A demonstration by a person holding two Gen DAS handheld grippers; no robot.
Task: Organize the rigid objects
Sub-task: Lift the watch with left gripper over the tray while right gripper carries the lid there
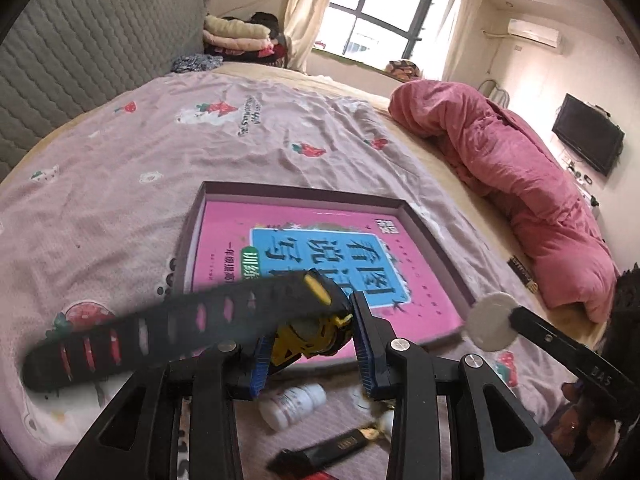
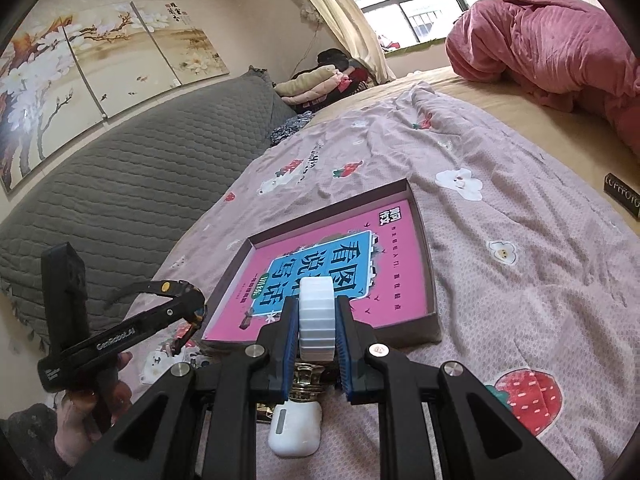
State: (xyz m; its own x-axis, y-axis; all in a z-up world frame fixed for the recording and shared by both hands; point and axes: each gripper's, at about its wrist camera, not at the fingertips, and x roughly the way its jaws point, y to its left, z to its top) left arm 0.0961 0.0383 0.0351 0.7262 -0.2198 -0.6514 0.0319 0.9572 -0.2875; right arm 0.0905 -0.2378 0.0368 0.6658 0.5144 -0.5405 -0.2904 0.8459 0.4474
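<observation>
Left wrist view: the left gripper (image 1: 316,340) clamps a watch (image 1: 192,328) over the tray's (image 1: 304,190) near edge; the right gripper (image 2: 317,328) pinches a white cap (image 2: 317,316). Tray holds only a book (image 1: 320,264); bottle (image 1: 292,404), earbud case (image 2: 295,432) and black stick (image 1: 332,450) remain on the bed (image 1: 120,168).

Rolled pink quilt (image 1: 516,184) beside the window (image 1: 384,12).

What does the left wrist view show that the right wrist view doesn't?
Left wrist only: the left gripper shut on a yellow-and-black watch, a white bottle and a black bar lying below it, a TV.

Right wrist only: the right gripper shut on a white ribbed cap, a white earbud case, wall paintings.

Both: the box holding a pink book, the pink quilt.
</observation>
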